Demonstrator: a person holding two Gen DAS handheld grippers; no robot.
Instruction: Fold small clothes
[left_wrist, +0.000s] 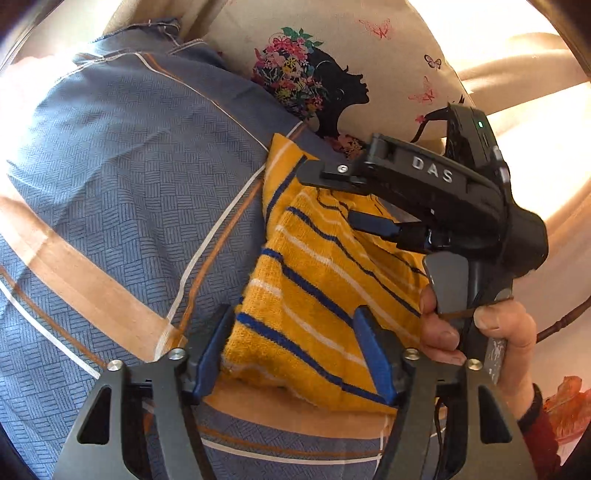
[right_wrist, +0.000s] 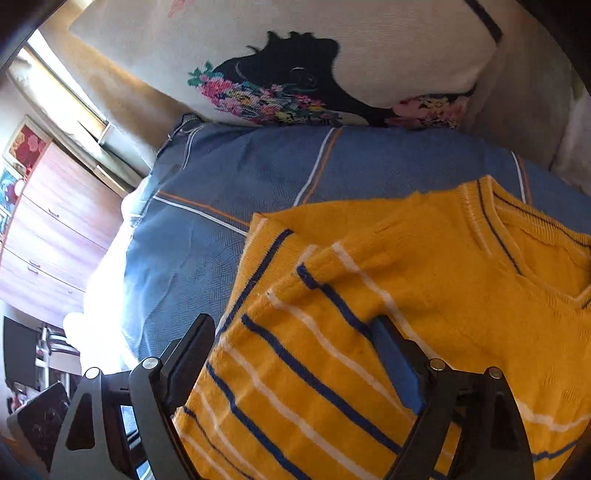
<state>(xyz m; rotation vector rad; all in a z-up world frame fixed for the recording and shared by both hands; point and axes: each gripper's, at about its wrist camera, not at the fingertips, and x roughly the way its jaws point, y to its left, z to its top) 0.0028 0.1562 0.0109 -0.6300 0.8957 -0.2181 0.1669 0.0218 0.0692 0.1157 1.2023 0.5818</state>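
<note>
A small yellow knitted sweater (right_wrist: 424, 280) with blue and white stripes lies on a blue patterned bedspread (right_wrist: 236, 206). Its V-neck points to the right in the right wrist view. My right gripper (right_wrist: 295, 347) is open, its jaws either side of a raised fold of the striped part. In the left wrist view the sweater (left_wrist: 314, 295) lies between the jaws of my open left gripper (left_wrist: 295, 343), at its lower edge. The right gripper (left_wrist: 343, 199) shows there from the side, over the sweater's far end.
A cream pillow (left_wrist: 351, 55) printed with a black silhouette and flowers lies behind the sweater, also in the right wrist view (right_wrist: 332, 55). A wooden chest of drawers (right_wrist: 55, 229) stands beyond the bed's left edge. Bright sunlight falls there.
</note>
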